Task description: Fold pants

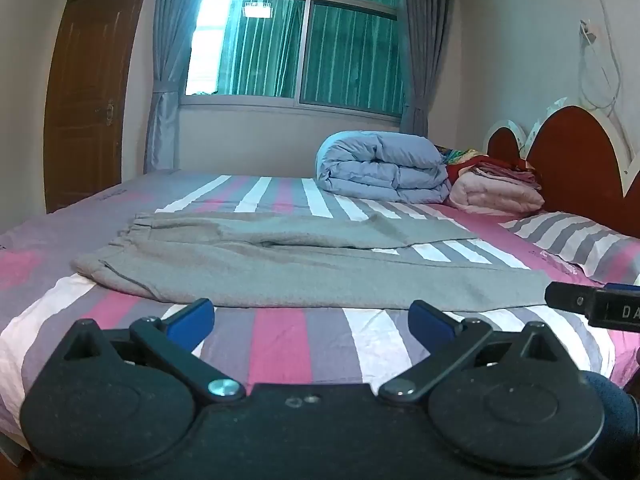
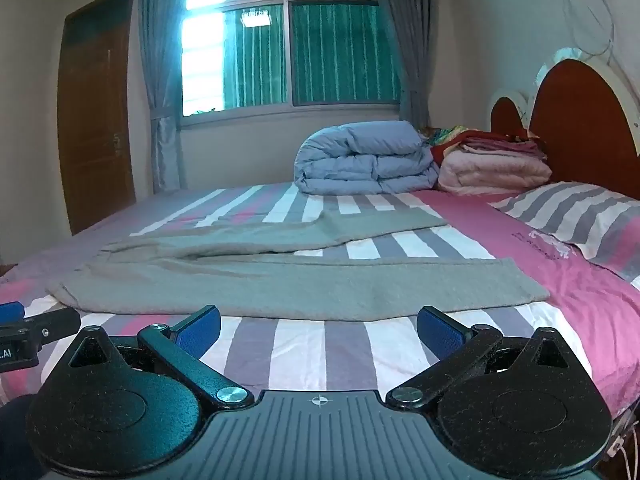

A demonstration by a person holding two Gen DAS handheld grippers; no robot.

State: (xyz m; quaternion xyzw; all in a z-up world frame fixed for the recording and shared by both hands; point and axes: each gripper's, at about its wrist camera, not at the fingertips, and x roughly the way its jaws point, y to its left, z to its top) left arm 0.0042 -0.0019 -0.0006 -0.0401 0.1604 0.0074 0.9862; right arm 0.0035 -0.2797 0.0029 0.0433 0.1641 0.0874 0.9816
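Grey pants [image 1: 304, 264] lie spread flat across a striped bed [image 1: 280, 344], both legs running toward the headboard [image 1: 576, 160] and the waistband at the end away from it. The left gripper [image 1: 310, 320] and right gripper [image 2: 318, 330] hover just short of the pants' near edge, each with its blue-padded jaws spread wide and empty. Beyond the pants, a folded blue duvet [image 1: 384, 172] sits beside stacked blankets [image 1: 496, 188] near the headboard.
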